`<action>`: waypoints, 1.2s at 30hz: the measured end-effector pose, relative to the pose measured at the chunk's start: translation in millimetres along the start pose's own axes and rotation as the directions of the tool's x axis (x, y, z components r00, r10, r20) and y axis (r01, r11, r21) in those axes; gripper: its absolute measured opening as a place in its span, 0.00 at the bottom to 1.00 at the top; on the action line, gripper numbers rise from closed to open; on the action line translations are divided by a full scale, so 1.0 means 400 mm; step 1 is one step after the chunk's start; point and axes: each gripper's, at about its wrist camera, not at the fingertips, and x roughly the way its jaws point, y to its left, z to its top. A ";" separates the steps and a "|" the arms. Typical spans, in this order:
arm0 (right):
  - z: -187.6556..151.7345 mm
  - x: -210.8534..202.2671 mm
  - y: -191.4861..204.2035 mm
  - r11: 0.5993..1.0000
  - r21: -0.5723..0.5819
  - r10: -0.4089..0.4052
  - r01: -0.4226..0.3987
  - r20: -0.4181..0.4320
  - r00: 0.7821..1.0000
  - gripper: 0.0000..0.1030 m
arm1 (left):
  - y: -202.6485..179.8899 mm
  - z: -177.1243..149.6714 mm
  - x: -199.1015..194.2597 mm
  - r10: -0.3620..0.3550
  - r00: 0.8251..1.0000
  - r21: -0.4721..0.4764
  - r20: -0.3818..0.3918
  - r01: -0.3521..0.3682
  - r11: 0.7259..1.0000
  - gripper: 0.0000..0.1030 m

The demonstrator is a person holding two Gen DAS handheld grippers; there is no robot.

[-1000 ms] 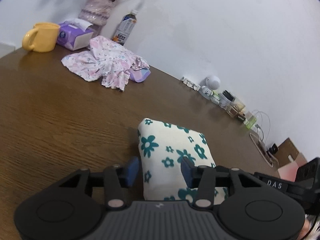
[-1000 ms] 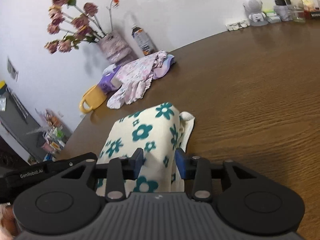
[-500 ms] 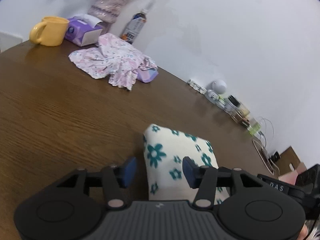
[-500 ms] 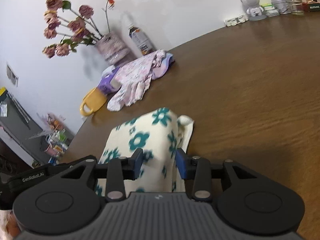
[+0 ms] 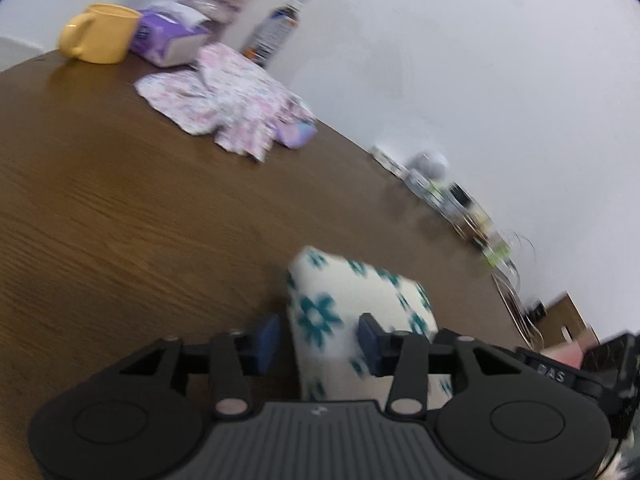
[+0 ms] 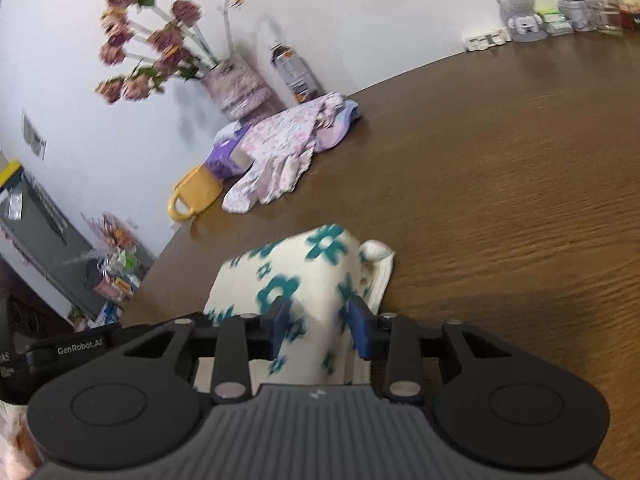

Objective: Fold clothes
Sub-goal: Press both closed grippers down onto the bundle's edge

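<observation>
A folded cream cloth with teal flowers (image 5: 352, 300) is held between both grippers over the brown table (image 5: 120, 220). My left gripper (image 5: 318, 342) has its blue fingers on either side of the bundle's near end. My right gripper (image 6: 318, 324) is shut on the same folded cloth (image 6: 304, 276), with a white hem (image 6: 376, 256) sticking out on the right. A crumpled pink floral garment (image 5: 224, 100) lies at the back of the table, seen also in the right wrist view as the pink garment (image 6: 280, 152). The picture is blurred by motion.
Behind the pink garment stand a yellow mug (image 5: 100, 32), a purple tissue box (image 5: 168, 40), a vase of dried flowers (image 6: 236, 88) and a bottle (image 6: 296, 72). Small items (image 6: 560, 16) line the wall at the far right edge.
Both wrist views have swung while the flowered cloth keeps its place between the fingers. The pink garment and mug have drifted right and down in the left view.
</observation>
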 end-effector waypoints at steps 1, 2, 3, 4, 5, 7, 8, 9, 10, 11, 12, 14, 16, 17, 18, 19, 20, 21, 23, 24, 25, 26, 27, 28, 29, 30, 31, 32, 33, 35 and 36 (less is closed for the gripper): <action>0.012 0.005 -0.005 1.000 0.010 -0.006 0.006 0.010 1.000 0.34 | 0.001 0.010 0.008 0.006 1.000 -0.005 0.007 -0.006 1.000 0.45; 0.024 0.013 -0.009 1.000 0.015 -0.007 0.007 0.016 1.000 0.34 | 0.002 0.019 0.020 0.012 1.000 -0.012 0.007 -0.012 1.000 0.46; 0.033 0.022 -0.010 1.000 0.016 -0.006 0.006 0.018 1.000 0.34 | 0.003 0.026 0.032 0.012 1.000 -0.018 0.002 -0.012 1.000 0.46; 0.041 0.033 -0.011 1.000 0.016 -0.006 0.005 0.017 1.000 0.34 | 0.004 0.030 0.043 0.011 1.000 -0.023 -0.005 -0.011 1.000 0.45; 0.046 0.046 -0.010 1.000 0.013 -0.005 0.005 0.009 1.000 0.33 | 0.005 0.031 0.053 0.004 1.000 -0.024 -0.014 -0.005 1.000 0.44; 0.048 0.067 -0.005 1.000 0.001 -0.001 0.001 -0.013 1.000 0.29 | 0.002 0.033 0.061 0.005 1.000 -0.017 -0.022 -0.005 1.000 0.35; 0.044 0.070 -0.002 1.000 -0.008 -0.003 0.002 -0.017 1.000 0.26 | 0.000 0.034 0.065 0.007 1.000 -0.013 -0.024 -0.007 1.000 0.35; 0.040 0.073 0.000 1.000 -0.017 -0.004 0.004 -0.021 1.000 0.26 | -0.001 0.035 0.068 0.009 1.000 -0.010 -0.026 -0.010 1.000 0.35; 0.039 0.074 0.001 1.000 -0.019 -0.002 0.002 -0.023 1.000 0.27 | -0.003 0.036 0.072 0.012 1.000 -0.006 -0.028 -0.012 1.000 0.37; 0.042 0.070 -0.003 1.000 -0.011 0.005 -0.005 -0.022 1.000 0.28 | -0.005 0.037 0.075 0.014 0.999 -0.003 -0.030 -0.014 1.000 0.37; 0.046 0.069 -0.007 1.000 -0.004 0.009 -0.009 -0.021 1.000 0.30 | -0.007 0.038 0.078 0.016 0.999 0.001 -0.032 -0.016 1.000 0.38; 0.058 0.076 -0.013 1.000 0.001 0.009 -0.009 -0.019 1.000 0.33 | -0.010 0.041 0.085 0.021 0.999 0.008 -0.037 -0.021 1.000 0.39; 0.070 0.082 -0.019 1.000 0.007 0.009 -0.009 -0.018 1.000 0.34 | -0.013 0.043 0.092 0.025 0.999 0.015 -0.041 -0.025 1.000 0.37; 0.076 0.085 -0.021 1.000 0.010 0.009 -0.009 -0.017 1.000 0.34 | -0.015 0.044 0.095 0.028 0.999 0.019 -0.043 -0.027 0.999 0.36; 0.080 0.091 -0.023 1.000 0.011 0.010 -0.010 -0.021 1.000 0.33 | -0.017 0.045 0.099 0.030 0.999 0.022 -0.045 -0.029 0.999 0.34; 0.079 0.101 -0.024 1.000 0.012 0.011 -0.011 -0.032 0.999 0.33 | -0.018 0.046 0.102 0.032 0.998 0.026 -0.047 -0.031 0.999 0.34; 0.076 0.109 -0.025 1.000 0.013 0.009 -0.008 -0.041 0.999 0.28 | -0.018 0.047 0.102 0.031 0.998 0.025 -0.047 -0.030 0.999 0.34; 0.074 0.114 -0.026 1.000 0.014 0.008 -0.008 -0.045 0.999 0.26 | -0.017 0.048 0.100 0.028 0.999 0.022 -0.047 -0.027 0.999 0.34; 0.073 0.112 -0.025 1.000 0.015 0.015 -0.015 -0.044 0.999 0.25 | -0.017 0.051 0.094 0.020 0.999 0.016 -0.043 -0.020 1.000 0.34; 0.073 0.111 -0.025 1.000 0.016 0.019 -0.018 -0.043 0.999 0.25 | -0.018 0.052 0.090 0.018 0.999 0.016 -0.039 -0.018 1.000 0.34; 0.073 0.109 -0.025 1.000 0.018 0.023 -0.022 -0.040 0.999 0.27 | -0.020 0.053 0.087 0.018 0.999 0.018 -0.035 -0.017 1.000 0.34; 0.076 0.103 -0.025 0.999 0.022 0.029 -0.028 -0.031 0.999 0.27 | -0.021 0.053 0.088 0.017 0.999 0.020 -0.034 -0.016 1.000 0.35; 0.079 0.099 -0.026 0.999 0.025 0.032 -0.032 -0.023 0.999 0.27 | -0.021 0.052 0.091 0.016 0.999 0.023 -0.034 -0.015 1.000 0.34; 0.080 0.098 -0.028 0.999 0.027 0.031 -0.031 -0.016 0.999 0.27 | -0.021 0.051 0.096 0.016 0.999 0.026 -0.037 -0.015 1.000 0.33; 0.081 0.100 -0.031 0.999 0.030 0.029 -0.029 -0.012 0.999 0.26 | -0.019 0.050 0.099 0.016 0.999 0.021 -0.041 -0.016 1.000 0.33; 0.080 0.104 -0.034 0.999 0.035 0.025 -0.025 -0.016 1.000 0.23 | -0.017 0.050 0.101 0.016 0.999 0.012 -0.044 -0.015 1.000 0.33; 0.079 0.108 -0.038 0.999 0.044 0.025 -0.024 -0.022 0.999 0.22 | -0.015 0.051 0.098 0.015 0.999 0.005 -0.040 -0.015 1.000 0.34; 0.078 0.108 -0.041 0.998 0.053 0.028 -0.027 -0.023 0.999 0.22 | -0.014 0.054 0.092 0.014 0.999 -0.002 -0.033 -0.014 1.000 0.34; 0.077 0.106 -0.042 0.998 0.059 0.033 -0.031 -0.021 0.999 0.23 | -0.012 0.056 0.086 0.013 1.000 -0.009 -0.026 -0.013 1.000 0.35; 0.080 0.093 -0.040 0.998 0.057 0.042 -0.042 -0.005 0.999 0.25 | -0.010 0.060 0.080 0.016 1.000 -0.011 -0.014 -0.016 1.000 0.35; 0.082 0.088 -0.039 0.998 0.055 0.044 -0.044 0.001 0.999 0.25 | -0.009 0.061 0.082 0.015 1.000 -0.015 -0.015 -0.015 1.000 0.34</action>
